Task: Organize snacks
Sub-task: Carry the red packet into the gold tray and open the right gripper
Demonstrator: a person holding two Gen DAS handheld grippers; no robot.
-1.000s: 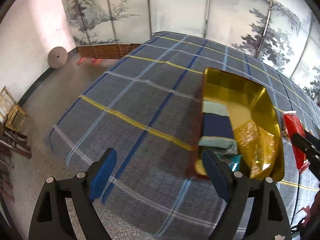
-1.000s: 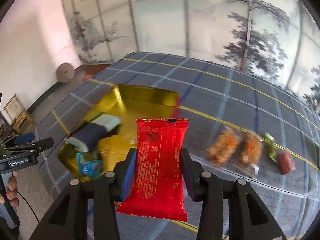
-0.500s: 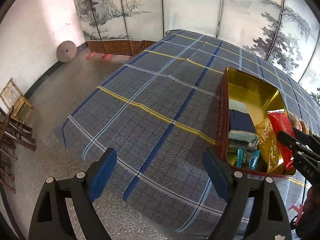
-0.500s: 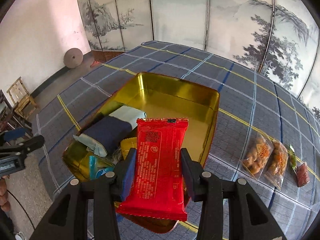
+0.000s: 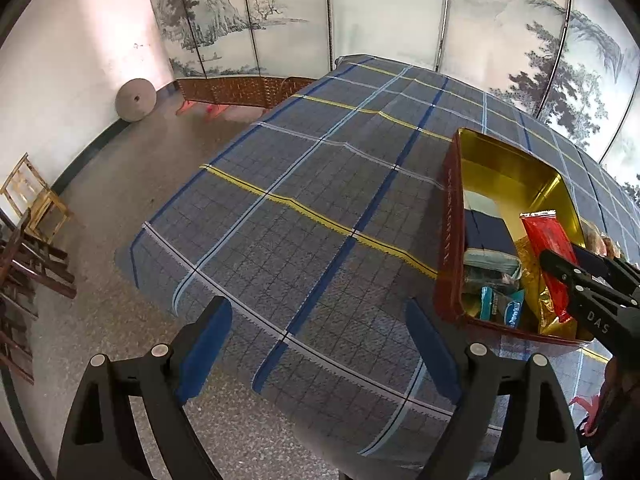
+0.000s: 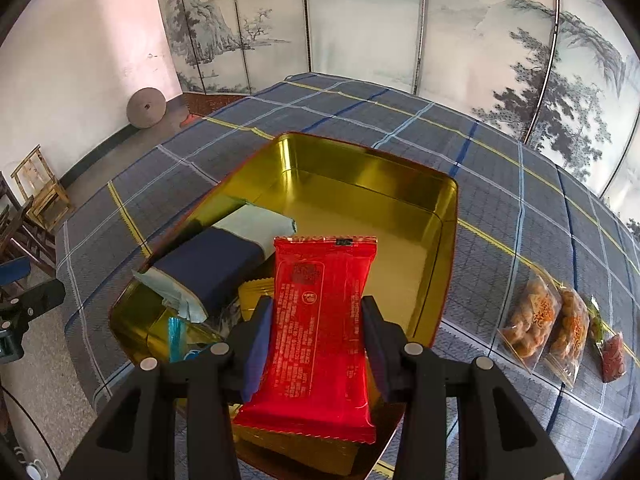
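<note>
My right gripper is shut on a red snack packet, held over the near end of a gold tin with a red outside. Inside the tin lie a dark blue and pale green packet, a gold packet and small teal packets. In the left wrist view the same tin sits at the right, with the red packet and the right gripper above it. My left gripper stands open over the checked cloth, left of the tin, with nothing between its fingers.
Two clear bags of orange snacks and small red and green packets lie on the plaid tablecloth right of the tin. Painted screens stand behind the table. Wooden chairs and a round stone are on the floor at left.
The right gripper has carried the red packet in over the tin and a little lower. The left gripper has drawn back to the left, away from the tin.
</note>
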